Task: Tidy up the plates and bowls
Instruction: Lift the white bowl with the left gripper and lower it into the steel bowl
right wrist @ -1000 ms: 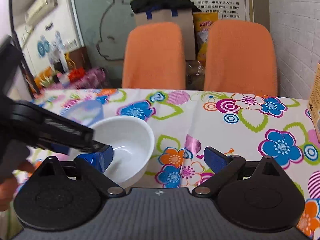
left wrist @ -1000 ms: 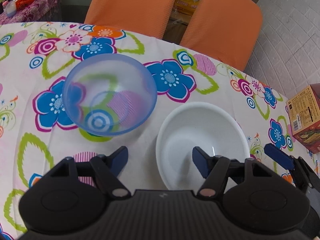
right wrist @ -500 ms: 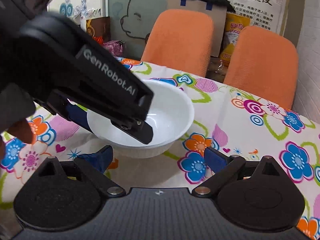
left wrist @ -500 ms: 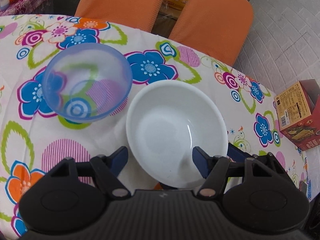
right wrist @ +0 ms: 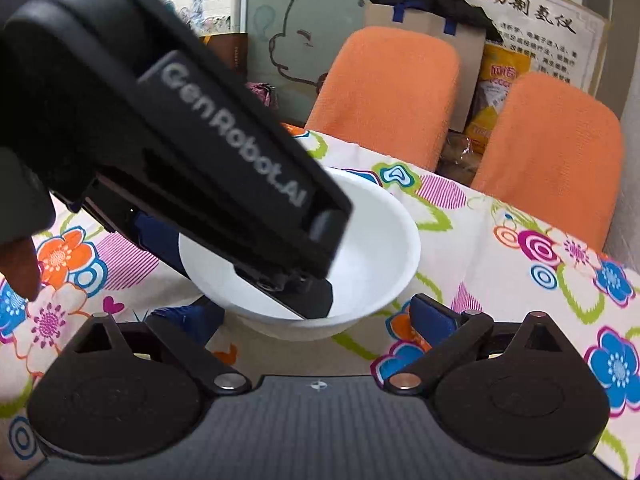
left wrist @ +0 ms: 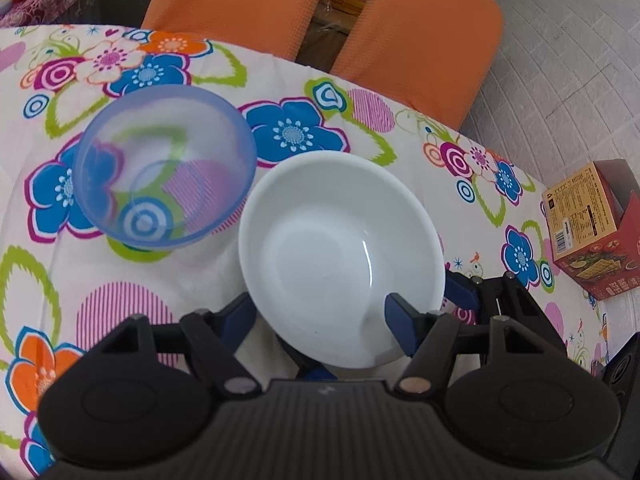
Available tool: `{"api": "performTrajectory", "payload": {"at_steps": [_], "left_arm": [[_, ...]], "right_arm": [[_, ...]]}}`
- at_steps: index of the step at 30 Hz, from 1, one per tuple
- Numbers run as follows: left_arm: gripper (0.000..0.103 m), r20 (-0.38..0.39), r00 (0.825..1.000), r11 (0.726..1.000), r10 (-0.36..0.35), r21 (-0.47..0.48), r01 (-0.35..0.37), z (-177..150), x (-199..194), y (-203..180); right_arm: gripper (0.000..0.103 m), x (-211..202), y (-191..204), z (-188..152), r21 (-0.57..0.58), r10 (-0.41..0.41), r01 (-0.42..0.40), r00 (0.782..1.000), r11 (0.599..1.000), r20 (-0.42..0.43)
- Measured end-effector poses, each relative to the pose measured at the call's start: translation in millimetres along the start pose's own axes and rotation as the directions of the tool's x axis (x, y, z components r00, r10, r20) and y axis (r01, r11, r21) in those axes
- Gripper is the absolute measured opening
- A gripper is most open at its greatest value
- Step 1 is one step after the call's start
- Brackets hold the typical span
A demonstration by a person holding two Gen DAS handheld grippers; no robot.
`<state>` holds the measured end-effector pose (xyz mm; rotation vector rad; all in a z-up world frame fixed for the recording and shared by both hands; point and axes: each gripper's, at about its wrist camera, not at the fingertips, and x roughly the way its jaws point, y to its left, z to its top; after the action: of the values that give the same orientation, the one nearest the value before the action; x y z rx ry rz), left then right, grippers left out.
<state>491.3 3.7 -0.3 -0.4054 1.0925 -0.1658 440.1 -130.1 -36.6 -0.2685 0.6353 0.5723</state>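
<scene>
Both grippers gape around the white bowl [left wrist: 340, 256]; blue bowl [left wrist: 164, 172] just beside.

Two bowls are on the flowered table [left wrist: 280, 76]: one white bowl [left wrist: 340, 256] and one clear blue bowl [left wrist: 164, 172]. Two orange chairs [left wrist: 240, 0] stand along its far edge, and one printed box [left wrist: 592, 224] sits at its right edge.
</scene>
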Motion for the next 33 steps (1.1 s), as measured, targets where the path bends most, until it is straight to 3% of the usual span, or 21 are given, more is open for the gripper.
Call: {"api": "performTrajectory", "payload": {"at_steps": [4, 5, 6, 9, 18, 27, 33], "left_arm": [[0.065, 0.019, 1.000, 0.999, 0.010, 0.036, -0.011, 0, 3, -6], [0.051, 0.018, 1.000, 0.998, 0.010, 0.063, -0.011, -2, 4, -9], [0.044, 0.028, 0.999, 0.995, 0.028, 0.098, -0.031, -3, 3, -13], [0.044, 0.072, 0.997, 0.985, 0.039, 0.168, -0.051, -10, -5, -20], [0.045, 0.082, 0.997, 0.967, -0.016, 0.253, -0.005, -39, -48, -43], [0.050, 0.065, 0.996, 0.937, -0.058, 0.348, 0.032, -130, -111, -58], [0.050, -0.008, 0.999, 0.918, -0.044, 0.395, 0.044, -191, -125, -45]], "right_arm": [[0.084, 2, -1, -1, 0.040, 0.041, -0.041, 0.999, 0.998, 0.010], [0.084, 0, 1, -1, 0.039, 0.045, -0.046, 0.998, 0.998, 0.033], [0.085, -4, 4, -1, 0.025, 0.024, -0.026, 0.998, 0.999, 0.061], [0.085, -21, 16, 0, -0.054, -0.023, 0.031, 0.989, 0.998, 0.145], [0.085, -76, 29, -3, -0.025, -0.058, 0.063, 0.987, 0.998, 0.150], [0.085, -177, 84, -39, -0.008, -0.078, 0.079, 0.992, 0.997, 0.099], [0.086, -199, 121, -76, 0.030, -0.083, 0.081, 0.995, 0.996, 0.047]]}}
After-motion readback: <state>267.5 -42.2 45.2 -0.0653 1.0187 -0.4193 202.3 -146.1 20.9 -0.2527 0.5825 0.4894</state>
